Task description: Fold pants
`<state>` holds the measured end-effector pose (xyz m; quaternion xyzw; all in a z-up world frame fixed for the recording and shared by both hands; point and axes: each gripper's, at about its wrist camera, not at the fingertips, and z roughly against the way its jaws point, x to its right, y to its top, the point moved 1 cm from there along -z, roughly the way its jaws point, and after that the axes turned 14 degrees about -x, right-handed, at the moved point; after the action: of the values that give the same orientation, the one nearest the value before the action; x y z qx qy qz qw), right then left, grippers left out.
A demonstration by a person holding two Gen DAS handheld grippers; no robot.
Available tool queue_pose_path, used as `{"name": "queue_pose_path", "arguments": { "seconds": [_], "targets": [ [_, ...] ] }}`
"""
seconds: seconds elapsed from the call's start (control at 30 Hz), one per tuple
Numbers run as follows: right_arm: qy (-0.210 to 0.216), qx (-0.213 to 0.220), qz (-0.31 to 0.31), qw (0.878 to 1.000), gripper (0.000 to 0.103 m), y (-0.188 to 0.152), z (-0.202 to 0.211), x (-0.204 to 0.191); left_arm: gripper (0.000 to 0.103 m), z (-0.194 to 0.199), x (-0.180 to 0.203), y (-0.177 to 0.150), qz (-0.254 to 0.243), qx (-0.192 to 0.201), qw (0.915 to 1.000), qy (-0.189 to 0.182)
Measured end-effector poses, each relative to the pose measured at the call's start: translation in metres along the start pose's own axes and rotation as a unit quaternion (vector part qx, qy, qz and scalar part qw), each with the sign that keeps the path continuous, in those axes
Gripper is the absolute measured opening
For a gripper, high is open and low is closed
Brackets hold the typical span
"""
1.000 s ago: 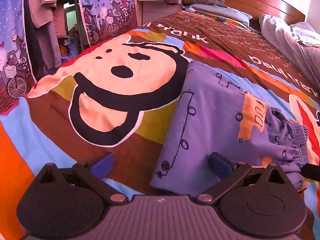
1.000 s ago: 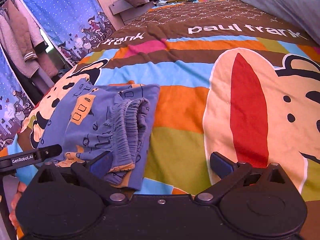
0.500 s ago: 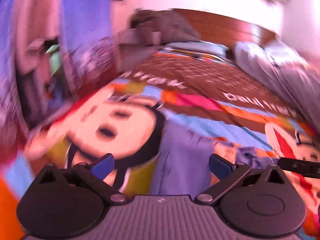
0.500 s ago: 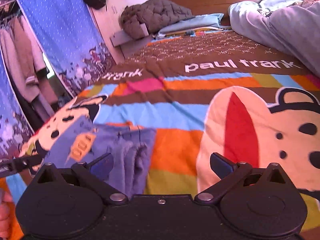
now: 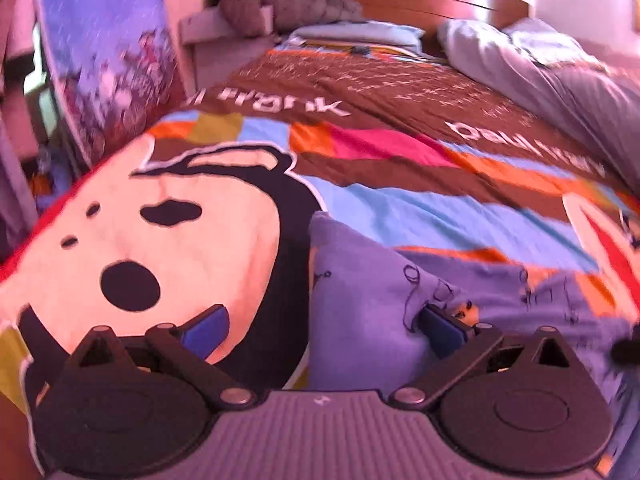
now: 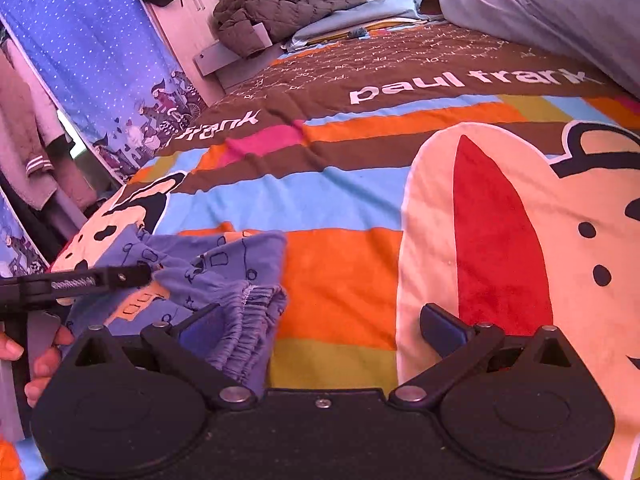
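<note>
Folded blue children's pants (image 5: pixel 368 296) with orange patches and line drawings lie on the colourful bedspread (image 5: pixel 380 200). My left gripper (image 5: pixel 324 330) is open, low over the pants' left edge; its right finger (image 5: pixel 440 330) touches the cloth. In the right wrist view the pants (image 6: pixel 224 276) lie at lower left, elastic waistband toward me. My right gripper (image 6: pixel 322 326) is open; its left finger (image 6: pixel 200 328) sits at the waistband, the right finger over bare bedspread. The left gripper (image 6: pixel 80 282) shows at the far left edge, held by a hand.
A grey quilted jacket (image 6: pixel 280 4) and a pale blue pillow (image 6: pixel 360 12) lie at the headboard. A grey duvet (image 6: pixel 560 12) is bunched at the far right. A blue patterned curtain (image 6: pixel 88 68) and hanging clothes stand left of the bed.
Both grippers tilted up, then dropped back low toward the pants. The left gripper now sits closer to the pants' left edge. The pants lie folded as before.
</note>
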<state>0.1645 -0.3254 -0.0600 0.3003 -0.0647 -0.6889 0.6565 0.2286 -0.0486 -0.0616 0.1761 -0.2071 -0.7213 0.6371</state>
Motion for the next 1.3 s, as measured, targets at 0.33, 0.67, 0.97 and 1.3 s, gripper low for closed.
{"name": "queue_pose_path", "arguments": {
  "seconds": [0.33, 0.67, 0.97, 1.3],
  "targets": [
    [0.032, 0.055, 0.078, 0.995, 0.102, -0.008, 0.042, -0.024, 0.103, 0.074, -0.020, -0.043, 0.049, -0.040, 0.9949, -0.079],
    [-0.012, -0.069, 0.079, 0.994, 0.102, -0.026, 0.024, -0.030, 0.103, 0.070, -0.013, -0.079, 0.042, -0.061, 0.9970, -0.020],
    [-0.017, -0.064, 0.080, 0.995, 0.102, -0.030, 0.026, -0.031, 0.103, 0.071, -0.009, -0.083, 0.042, -0.055, 0.9975, -0.012],
    [-0.018, -0.065, 0.078, 0.995, 0.102, -0.029, 0.023, -0.031, 0.103, 0.075, -0.015, -0.087, 0.049, -0.048, 0.9973, -0.026]
  ]
}}
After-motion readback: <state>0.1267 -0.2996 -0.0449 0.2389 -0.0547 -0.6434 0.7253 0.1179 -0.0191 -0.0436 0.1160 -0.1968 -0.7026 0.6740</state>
